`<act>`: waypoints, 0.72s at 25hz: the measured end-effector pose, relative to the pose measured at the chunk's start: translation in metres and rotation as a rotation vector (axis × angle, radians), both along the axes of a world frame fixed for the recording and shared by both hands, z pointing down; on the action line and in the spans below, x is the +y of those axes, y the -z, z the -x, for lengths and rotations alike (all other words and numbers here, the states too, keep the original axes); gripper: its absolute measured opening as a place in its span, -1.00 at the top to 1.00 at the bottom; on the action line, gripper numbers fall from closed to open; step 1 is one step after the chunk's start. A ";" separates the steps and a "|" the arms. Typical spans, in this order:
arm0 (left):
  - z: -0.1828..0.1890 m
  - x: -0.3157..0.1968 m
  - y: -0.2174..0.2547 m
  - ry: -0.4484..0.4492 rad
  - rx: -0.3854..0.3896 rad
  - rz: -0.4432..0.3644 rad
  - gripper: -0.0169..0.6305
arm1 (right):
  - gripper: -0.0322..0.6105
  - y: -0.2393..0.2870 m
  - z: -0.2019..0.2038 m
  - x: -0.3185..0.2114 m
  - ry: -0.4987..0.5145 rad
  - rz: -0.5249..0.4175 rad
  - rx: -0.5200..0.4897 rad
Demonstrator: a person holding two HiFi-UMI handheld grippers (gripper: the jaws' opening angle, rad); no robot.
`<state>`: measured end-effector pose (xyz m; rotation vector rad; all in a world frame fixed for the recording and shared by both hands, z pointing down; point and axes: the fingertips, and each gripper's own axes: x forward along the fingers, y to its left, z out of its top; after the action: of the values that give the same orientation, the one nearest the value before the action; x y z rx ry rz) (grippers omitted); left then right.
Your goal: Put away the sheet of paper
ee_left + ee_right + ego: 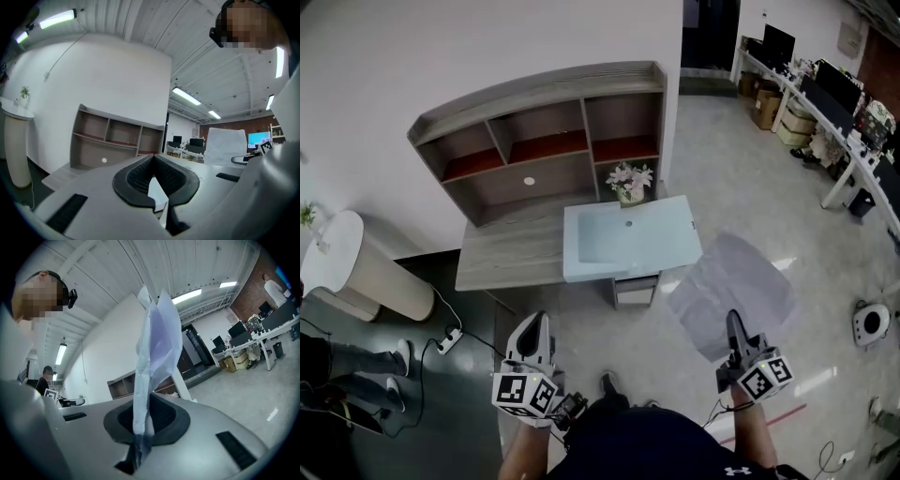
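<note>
The right claw is clenched on the sheet of paper, which stands up out of the closed jaws, creased and slightly folded along its length. In the head view the sheet hangs in the air ahead of this claw, over the floor and to the right of the desk, touching neither. The left claw is held level beside it, well apart; its jaws appear closed, with nothing gripped. Both point toward the desk, whose wooden top bears a pale blue panel at its right end. Behind the panel a small pot of flowers stands against an open shelf unit set along the wall. A white cylindrical stand is to the desk's left, and a power strip lies on the floor near it.
</note>
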<state>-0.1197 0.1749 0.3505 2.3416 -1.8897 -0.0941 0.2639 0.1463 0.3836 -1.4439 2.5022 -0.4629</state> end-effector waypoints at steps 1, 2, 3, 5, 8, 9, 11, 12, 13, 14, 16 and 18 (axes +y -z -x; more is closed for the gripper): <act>0.007 -0.006 0.000 -0.001 0.010 -0.001 0.90 | 0.86 0.001 0.006 -0.006 -0.002 0.002 0.002; 0.013 -0.013 0.000 -0.003 0.015 -0.002 0.90 | 0.86 0.002 0.013 -0.012 -0.004 0.004 0.005; 0.019 -0.019 -0.001 -0.006 0.016 -0.001 0.90 | 0.86 0.002 0.019 -0.018 -0.007 0.007 0.008; 0.032 -0.032 -0.005 -0.012 0.012 0.005 0.90 | 0.86 0.002 0.032 -0.030 -0.013 0.013 0.016; 0.049 -0.051 -0.008 -0.021 0.007 0.010 0.90 | 0.86 0.001 0.050 -0.046 -0.023 0.023 0.025; 0.055 -0.057 -0.008 -0.026 0.008 0.008 0.90 | 0.86 0.001 0.055 -0.052 -0.027 0.025 0.023; 0.065 -0.069 -0.008 -0.038 0.009 0.002 0.90 | 0.86 0.002 0.065 -0.062 -0.034 0.027 0.018; 0.070 -0.074 -0.007 -0.045 0.011 0.000 0.90 | 0.86 0.003 0.071 -0.067 -0.039 0.029 0.017; 0.074 -0.078 -0.007 -0.051 0.014 -0.002 0.90 | 0.86 0.004 0.075 -0.070 -0.044 0.030 0.019; 0.078 -0.082 -0.007 -0.056 0.019 -0.003 0.90 | 0.86 0.005 0.079 -0.072 -0.050 0.032 0.022; 0.085 -0.089 -0.009 -0.065 0.032 -0.002 0.90 | 0.86 0.008 0.085 -0.074 -0.062 0.034 0.030; 0.091 -0.094 -0.012 -0.075 0.039 0.001 0.90 | 0.86 0.009 0.091 -0.074 -0.070 0.036 0.037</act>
<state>-0.2106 0.0808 0.3620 2.3890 -1.7812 -0.1303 0.1732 0.0718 0.3741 -1.5618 2.4745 -0.4755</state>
